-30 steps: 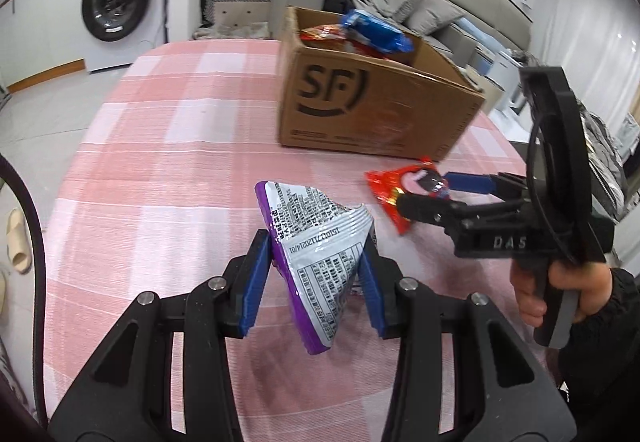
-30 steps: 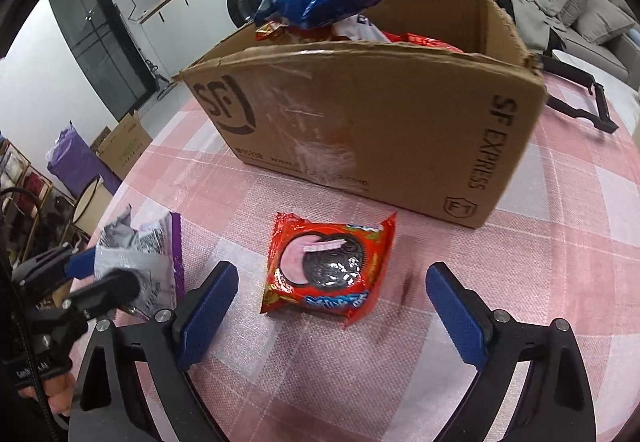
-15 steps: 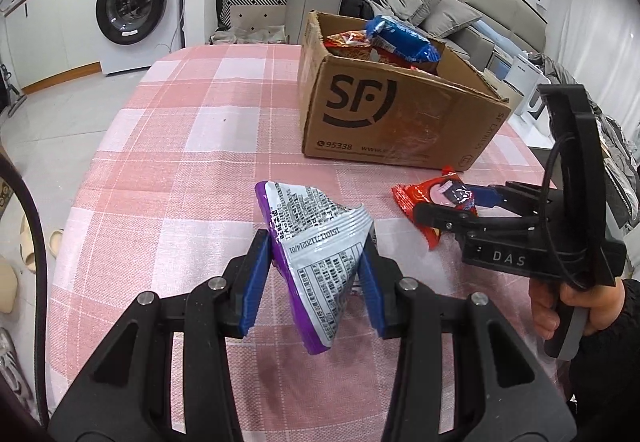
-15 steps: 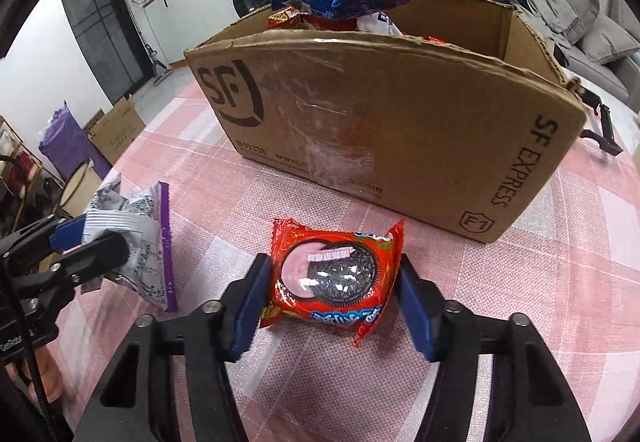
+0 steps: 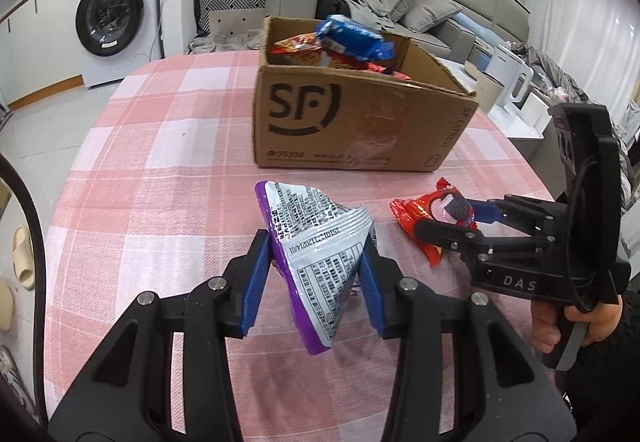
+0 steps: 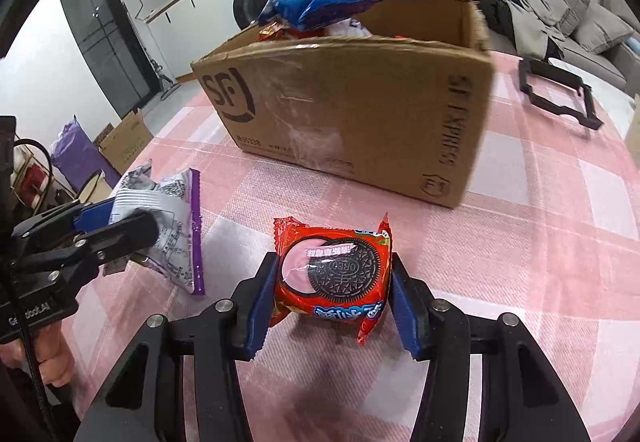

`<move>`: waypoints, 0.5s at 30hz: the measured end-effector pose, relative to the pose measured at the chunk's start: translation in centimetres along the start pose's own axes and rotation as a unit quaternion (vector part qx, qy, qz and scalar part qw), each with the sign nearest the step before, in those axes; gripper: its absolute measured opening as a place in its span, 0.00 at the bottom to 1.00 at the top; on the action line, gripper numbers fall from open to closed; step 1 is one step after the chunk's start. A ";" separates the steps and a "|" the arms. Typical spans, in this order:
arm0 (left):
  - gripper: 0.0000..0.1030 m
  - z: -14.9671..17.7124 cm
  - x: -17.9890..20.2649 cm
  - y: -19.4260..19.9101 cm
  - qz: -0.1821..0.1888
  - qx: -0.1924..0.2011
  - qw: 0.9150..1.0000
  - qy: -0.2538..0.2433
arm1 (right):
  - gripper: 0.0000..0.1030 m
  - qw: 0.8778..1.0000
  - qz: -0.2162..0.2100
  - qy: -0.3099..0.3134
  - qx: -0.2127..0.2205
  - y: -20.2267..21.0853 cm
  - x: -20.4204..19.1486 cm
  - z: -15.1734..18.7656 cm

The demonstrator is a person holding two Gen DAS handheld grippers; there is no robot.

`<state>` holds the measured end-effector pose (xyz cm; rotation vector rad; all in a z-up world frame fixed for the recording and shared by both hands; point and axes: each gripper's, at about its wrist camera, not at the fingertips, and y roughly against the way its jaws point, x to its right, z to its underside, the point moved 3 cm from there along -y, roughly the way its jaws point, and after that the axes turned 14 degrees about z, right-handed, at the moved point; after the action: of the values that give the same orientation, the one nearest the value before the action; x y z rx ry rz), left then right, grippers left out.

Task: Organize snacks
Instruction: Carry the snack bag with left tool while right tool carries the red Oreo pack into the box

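The right gripper (image 6: 332, 306) is closing its jaws on the red Oreo packet (image 6: 334, 276), pads already pressing its sides on the counter (image 6: 520, 262). The left gripper (image 5: 316, 278) is clenched on a silver-and-purple snack bag (image 5: 320, 262), held aloft. Lift each clear of the SF cardboard box (image 6: 360, 113) rim (already piled high), then release over a gap.

The big cardboard box (image 5: 360, 121) stands in the middle of the pink table (image 5: 160, 169); its tall front wall blocks the way ahead; snack bags (image 5: 352, 41) pile above its rim at the far left; bare cloth lies open left of it; a black frame (image 6: 560, 89) lies on the table beside its right end.
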<state>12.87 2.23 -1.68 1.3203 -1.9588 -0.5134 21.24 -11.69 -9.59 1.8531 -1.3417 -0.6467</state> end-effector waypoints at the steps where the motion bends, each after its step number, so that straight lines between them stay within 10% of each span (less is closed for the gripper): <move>1: 0.38 -0.2 0.3 0.0 0.002 0.001 1.000 -0.003 | 0.51 1.000 0.000 -0.003 0.002 0.3 0.3 0.1; 15: 0.38 -4.8 3.9 0.7 0.015 0.031 0.998 -0.055 | 0.51 0.997 0.002 -0.041 0.066 6.7 4.7 -1.6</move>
<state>15.14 -0.72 3.31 1.3234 -2.0965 -0.5248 20.14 -16.82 -3.14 1.9460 -1.4719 -0.6524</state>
